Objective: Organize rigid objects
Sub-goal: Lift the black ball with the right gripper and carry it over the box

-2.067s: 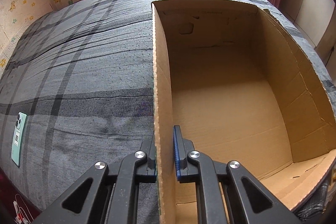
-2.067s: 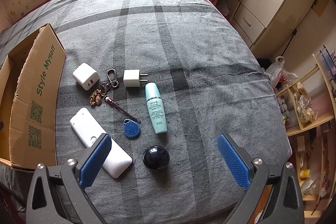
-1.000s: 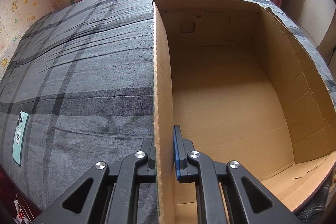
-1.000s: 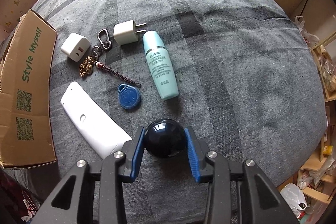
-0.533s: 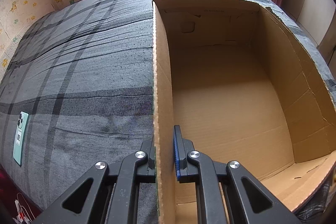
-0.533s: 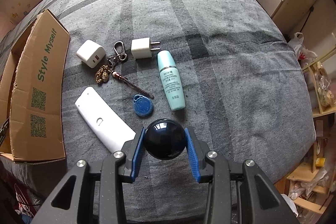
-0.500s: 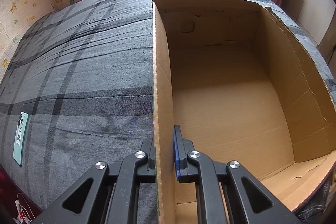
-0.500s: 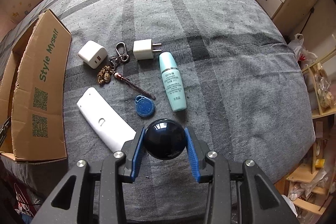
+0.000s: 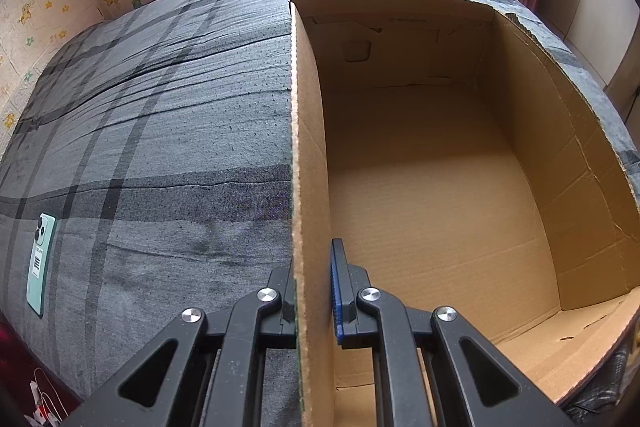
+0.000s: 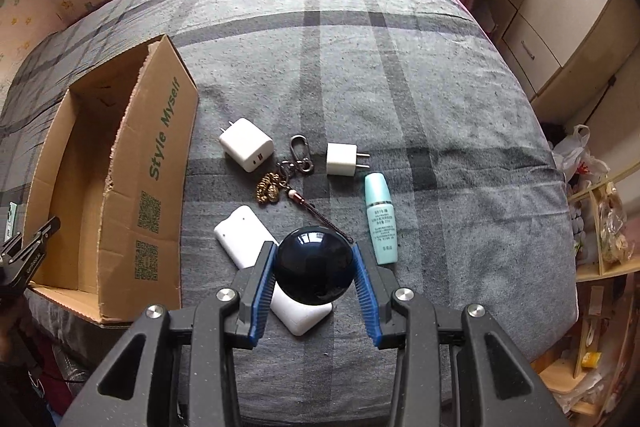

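- Between the blue pads of the right tool sits a glossy dark navy ball, round and smooth with window glare on top; the tool is clenched on its two sides, holding it above the bed.
- Just behind the ball lie a white remote, partly under it, a keychain, and a pale teal bottle to its right.
- Farther behind the ball: two white chargers.
- Left of the ball stands an open cardboard box; the left tool is clamped on its wall.
- A mint-green phone lies well left of the box.
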Action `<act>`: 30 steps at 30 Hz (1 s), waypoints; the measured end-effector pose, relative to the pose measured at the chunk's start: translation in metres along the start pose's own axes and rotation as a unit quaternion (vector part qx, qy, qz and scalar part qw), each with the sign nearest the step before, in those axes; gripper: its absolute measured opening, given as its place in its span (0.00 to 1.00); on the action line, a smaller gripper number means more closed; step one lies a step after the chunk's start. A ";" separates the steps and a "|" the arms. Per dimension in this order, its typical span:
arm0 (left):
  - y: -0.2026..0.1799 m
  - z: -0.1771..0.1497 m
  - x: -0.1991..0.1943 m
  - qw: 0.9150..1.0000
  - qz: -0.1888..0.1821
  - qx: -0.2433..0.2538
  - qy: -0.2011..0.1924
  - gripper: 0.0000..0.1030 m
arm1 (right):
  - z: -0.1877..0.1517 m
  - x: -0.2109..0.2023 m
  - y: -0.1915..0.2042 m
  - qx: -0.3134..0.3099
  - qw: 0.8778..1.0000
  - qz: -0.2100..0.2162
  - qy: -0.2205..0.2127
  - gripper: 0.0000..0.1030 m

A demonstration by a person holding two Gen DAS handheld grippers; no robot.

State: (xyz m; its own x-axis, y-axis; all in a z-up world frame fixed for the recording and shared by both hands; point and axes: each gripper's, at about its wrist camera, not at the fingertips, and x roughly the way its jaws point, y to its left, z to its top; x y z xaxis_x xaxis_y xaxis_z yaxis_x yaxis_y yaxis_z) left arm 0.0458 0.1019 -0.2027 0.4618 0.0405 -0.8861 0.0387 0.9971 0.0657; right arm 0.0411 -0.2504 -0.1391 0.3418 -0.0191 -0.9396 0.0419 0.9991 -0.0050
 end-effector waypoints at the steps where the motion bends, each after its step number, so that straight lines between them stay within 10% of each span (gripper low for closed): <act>1: 0.000 0.000 0.000 1.000 0.000 0.000 0.000 0.11 | 0.003 -0.002 0.004 -0.003 1.000 0.002 -0.002 0.39; 30: 0.002 0.002 0.002 1.000 -0.002 -0.006 0.008 0.11 | 0.061 -0.010 0.151 -0.136 0.988 0.075 -0.020 0.39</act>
State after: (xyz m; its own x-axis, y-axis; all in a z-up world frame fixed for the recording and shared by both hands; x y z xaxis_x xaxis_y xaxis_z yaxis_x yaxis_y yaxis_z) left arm 0.0491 0.1043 -0.2035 0.4472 0.0366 -0.8937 0.0304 0.9980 0.0560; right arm 0.1017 -0.1019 -0.1098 0.3621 0.1347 -0.9224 -0.2645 0.9637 0.0370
